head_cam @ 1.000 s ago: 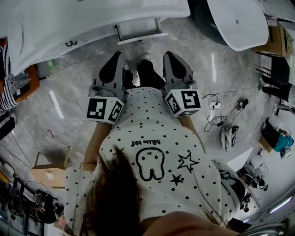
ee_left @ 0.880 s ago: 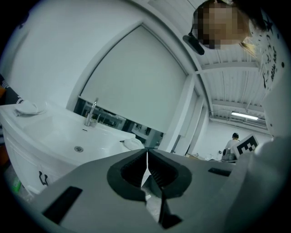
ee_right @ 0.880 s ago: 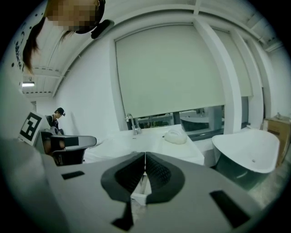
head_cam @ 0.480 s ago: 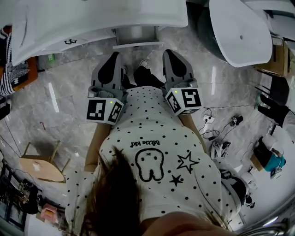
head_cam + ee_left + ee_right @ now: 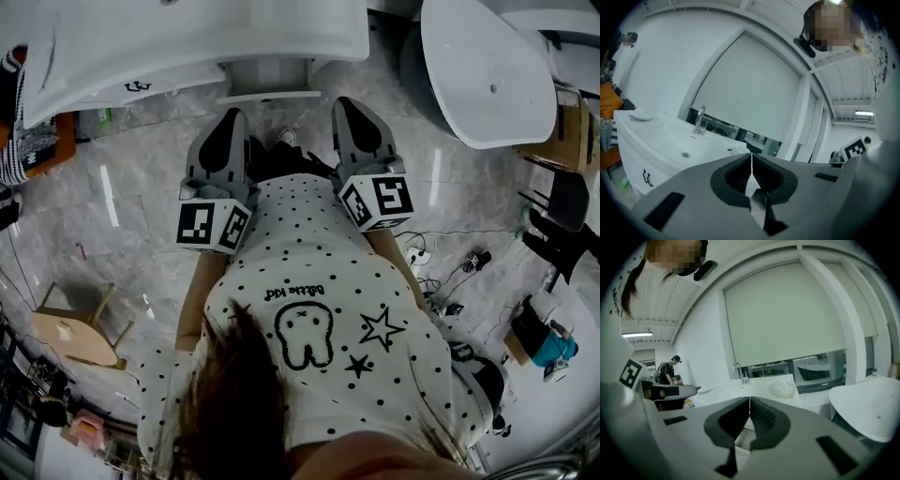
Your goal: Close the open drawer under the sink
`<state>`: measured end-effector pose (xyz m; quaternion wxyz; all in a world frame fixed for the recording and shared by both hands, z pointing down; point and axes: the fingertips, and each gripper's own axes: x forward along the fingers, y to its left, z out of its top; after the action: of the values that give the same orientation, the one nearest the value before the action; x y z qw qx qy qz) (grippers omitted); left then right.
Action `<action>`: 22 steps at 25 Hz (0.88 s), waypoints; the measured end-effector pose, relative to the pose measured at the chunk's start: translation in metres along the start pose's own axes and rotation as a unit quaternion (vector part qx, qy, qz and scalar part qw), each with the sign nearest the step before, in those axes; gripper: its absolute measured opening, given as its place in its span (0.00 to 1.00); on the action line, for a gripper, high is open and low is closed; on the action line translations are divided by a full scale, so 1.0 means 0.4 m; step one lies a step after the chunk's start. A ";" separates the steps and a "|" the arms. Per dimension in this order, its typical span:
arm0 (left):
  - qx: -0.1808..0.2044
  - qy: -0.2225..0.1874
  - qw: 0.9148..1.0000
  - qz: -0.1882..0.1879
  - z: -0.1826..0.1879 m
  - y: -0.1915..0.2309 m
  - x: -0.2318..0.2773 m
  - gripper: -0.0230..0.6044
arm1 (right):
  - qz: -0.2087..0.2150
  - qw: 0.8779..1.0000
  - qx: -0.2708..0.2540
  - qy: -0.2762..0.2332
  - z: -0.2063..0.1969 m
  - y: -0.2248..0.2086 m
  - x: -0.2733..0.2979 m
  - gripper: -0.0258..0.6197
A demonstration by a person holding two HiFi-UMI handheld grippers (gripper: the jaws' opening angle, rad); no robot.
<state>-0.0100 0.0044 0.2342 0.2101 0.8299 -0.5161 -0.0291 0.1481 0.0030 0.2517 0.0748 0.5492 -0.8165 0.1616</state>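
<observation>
Drawer (image 5: 269, 82) is showing at the head view's top centre, half tucked under the sink (image 5: 187, 47), just above my left gripper (image 5: 232, 120) and right gripper (image 5: 349, 108). In the left gripper view my jaws are pressing together, empty, and blocking the drawer. In the right gripper view they are clenching on nothing; a pale edge below them is looking too blurred to name.
</observation>
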 end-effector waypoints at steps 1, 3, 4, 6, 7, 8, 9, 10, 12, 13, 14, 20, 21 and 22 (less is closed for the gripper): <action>0.001 -0.002 1.000 0.001 0.001 -0.005 0.001 0.06 | 0.000 1.000 0.000 -0.002 0.001 -0.005 -0.002 0.06; 0.006 -0.002 1.000 0.000 0.002 -0.013 0.003 0.06 | 0.000 1.000 0.002 -0.004 0.002 -0.011 -0.004 0.06; 0.009 -0.002 1.000 -0.002 0.002 -0.015 0.004 0.06 | 0.001 1.000 0.002 -0.003 0.001 -0.011 -0.004 0.06; 0.011 -0.004 1.000 -0.004 0.005 -0.014 0.005 0.06 | 0.004 1.000 0.001 -0.002 0.000 -0.005 0.000 0.06; 0.010 -0.005 1.000 -0.005 0.007 -0.011 0.005 0.06 | 0.004 1.000 -0.001 -0.002 -0.001 -0.001 0.002 0.06; 0.008 -0.007 1.000 -0.006 0.008 -0.007 0.007 0.06 | 0.004 1.000 -0.002 -0.002 -0.001 0.001 0.003 0.06; 0.005 -0.008 1.000 -0.007 0.010 -0.004 0.009 0.06 | 0.001 1.000 -0.003 -0.002 -0.001 0.001 0.003 0.06; 0.004 -0.008 1.000 -0.009 0.012 -0.003 0.011 0.06 | -0.002 1.000 -0.003 -0.004 0.000 -0.001 0.002 0.06; 0.006 -0.006 1.000 -0.016 0.014 -0.008 0.018 0.06 | -0.010 1.000 -0.001 -0.009 0.003 -0.009 -0.002 0.06; 0.009 -0.005 1.000 -0.020 0.014 -0.013 0.022 0.06 | -0.014 1.000 0.001 -0.010 0.004 -0.013 -0.004 0.06; 0.011 -0.004 1.000 -0.024 0.014 -0.018 0.026 0.06 | -0.016 1.000 0.001 -0.011 0.005 -0.016 -0.006 0.06; 0.013 -0.006 1.000 -0.028 0.015 -0.025 0.032 0.06 | -0.021 1.000 0.001 -0.013 0.005 -0.024 -0.013 0.06; 0.013 -0.006 1.000 -0.028 0.013 -0.031 0.034 0.06 | -0.022 1.000 0.001 -0.014 0.005 -0.030 -0.017 0.06; 0.014 -0.006 0.999 -0.028 0.010 -0.038 0.037 0.06 | -0.022 1.000 0.001 -0.014 0.004 -0.036 -0.022 0.06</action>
<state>0.0086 -0.0039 0.2274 0.1946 0.8467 -0.4941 -0.0330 0.1649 0.0050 0.2502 0.0661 0.5695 -0.8050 0.1528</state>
